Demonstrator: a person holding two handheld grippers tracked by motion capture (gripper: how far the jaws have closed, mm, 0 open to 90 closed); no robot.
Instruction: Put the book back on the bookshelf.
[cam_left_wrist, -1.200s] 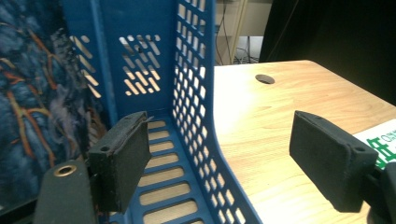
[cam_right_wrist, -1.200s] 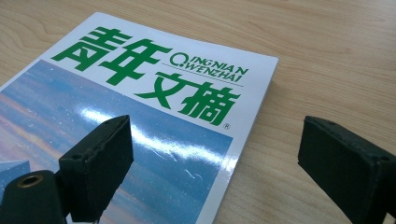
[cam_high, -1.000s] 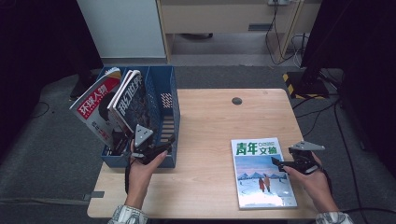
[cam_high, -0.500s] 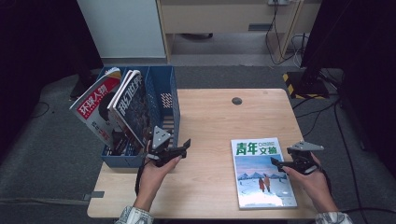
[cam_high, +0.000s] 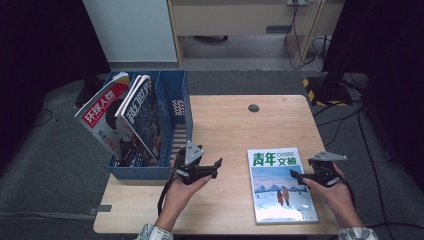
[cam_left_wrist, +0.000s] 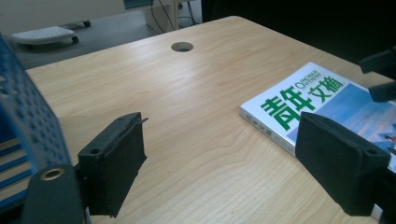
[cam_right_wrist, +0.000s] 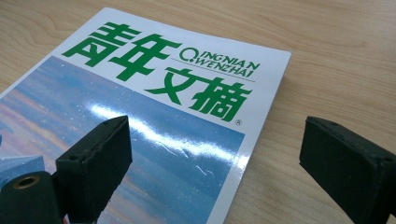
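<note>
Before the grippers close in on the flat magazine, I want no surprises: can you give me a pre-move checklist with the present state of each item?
1. Right hand-held gripper open: ok, jaws stand wide apart in its own view.
2. Left hand-held gripper open and empty: ok.
3. Magazine lying flat on the table, cover up: ok.
4. Right jaws straddling the magazine's edge: ok by the right gripper view, one jaw over the cover, one over bare wood.
5. Free slot in the blue file rack: ok, the compartment nearest the table's middle looks empty.
6. Jaws touching the magazine: cannot tell.
</note>
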